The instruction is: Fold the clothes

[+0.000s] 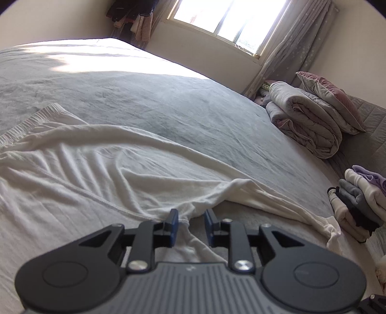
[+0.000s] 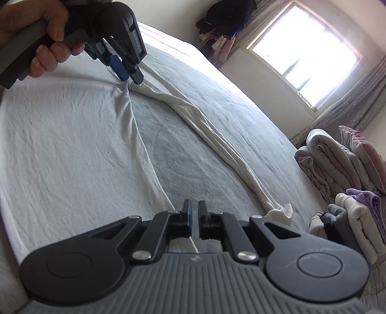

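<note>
A white long-sleeved garment [image 1: 84,174] lies spread on the grey bed [image 1: 168,96], its sleeve [image 1: 277,200] trailing to the right. My left gripper [image 1: 191,223] stands at the armpit, fingers apart, with a bunch of cloth partly between them and creases running toward it. In the right wrist view the garment [image 2: 60,145] fills the left side, and the left gripper [image 2: 130,74], held by a hand [image 2: 48,29], touches it at the top. My right gripper [image 2: 195,217] sits at the garment's side edge with its pads almost together on the cloth.
A stack of folded clothes [image 1: 359,203] [image 2: 354,217] sits at the bed's right edge. Behind it lie a rolled duvet [image 1: 304,118] and a pink pillow [image 1: 333,99]. Beyond the bed are a bright window [image 1: 229,19], a curtain [image 1: 296,43] and hanging clothes [image 1: 135,14].
</note>
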### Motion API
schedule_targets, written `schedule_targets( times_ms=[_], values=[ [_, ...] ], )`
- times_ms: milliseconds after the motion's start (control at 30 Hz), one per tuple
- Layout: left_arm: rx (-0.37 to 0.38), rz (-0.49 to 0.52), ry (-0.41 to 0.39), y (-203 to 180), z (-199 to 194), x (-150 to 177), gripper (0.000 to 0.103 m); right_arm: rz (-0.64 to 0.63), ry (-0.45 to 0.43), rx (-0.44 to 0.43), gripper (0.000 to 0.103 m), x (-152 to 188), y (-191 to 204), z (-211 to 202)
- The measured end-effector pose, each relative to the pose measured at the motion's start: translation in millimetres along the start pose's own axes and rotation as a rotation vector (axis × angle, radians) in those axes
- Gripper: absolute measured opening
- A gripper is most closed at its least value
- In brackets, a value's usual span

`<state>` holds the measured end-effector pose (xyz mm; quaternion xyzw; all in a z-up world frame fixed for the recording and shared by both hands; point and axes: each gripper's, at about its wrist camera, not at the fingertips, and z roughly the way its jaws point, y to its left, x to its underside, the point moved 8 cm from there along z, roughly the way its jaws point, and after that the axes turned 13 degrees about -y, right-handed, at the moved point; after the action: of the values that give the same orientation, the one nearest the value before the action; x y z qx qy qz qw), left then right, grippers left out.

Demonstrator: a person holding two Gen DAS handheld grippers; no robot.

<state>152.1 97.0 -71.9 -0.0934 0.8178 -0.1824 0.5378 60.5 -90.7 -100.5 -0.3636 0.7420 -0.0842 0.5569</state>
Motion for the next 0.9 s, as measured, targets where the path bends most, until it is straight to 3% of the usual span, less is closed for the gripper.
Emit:
schedule_targets(
  times_ms=[100,167,233,300,400,467,667,900],
  values=[
    [0.086,0.058,-0.011,-13.0,-11.4,3.3,0.026,0.078,-0.043,-0.038,0.014,-9.0,5.3,-10.4],
    [0.173,0.151,0.016,-30.3,-16.9,15.4,0.037,0.128,-0.069,-0.064,0.014,-14.7,9.0,-17.1],
    [0.250,0.255,0.047,-47.5,-21.6,30.0,0.037,0.150,-0.047,-0.096,0.015,-9.1,15.4,-18.5],
    [0.285,0.348,0.078,-59.4,-23.6,45.2,0.037,0.169,-0.025,-0.118,0.014,-1.4,18.7,-20.8],
    [0.279,0.428,0.109,-65.5,-20.8,61.4,0.038,0.187,-0.006,-0.100,0.017,9.3,5.3,-29.2],
    [0.270,0.455,0.107,-68.7,-20.5,64.2,0.042,0.201,0.009,-0.087,0.026,16.5,-3.8,-34.8],
    [0.253,0.498,0.090,-77.1,-24.8,65.2,0.042,0.353,0.141,0.028,0.027,51.0,-54.7,-58.5],
    [0.409,0.501,0.070,-114.5,-54.3,69.0,0.042,0.458,0.143,0.107,0.029,79.6,-93.2,-92.1]
  ],
)
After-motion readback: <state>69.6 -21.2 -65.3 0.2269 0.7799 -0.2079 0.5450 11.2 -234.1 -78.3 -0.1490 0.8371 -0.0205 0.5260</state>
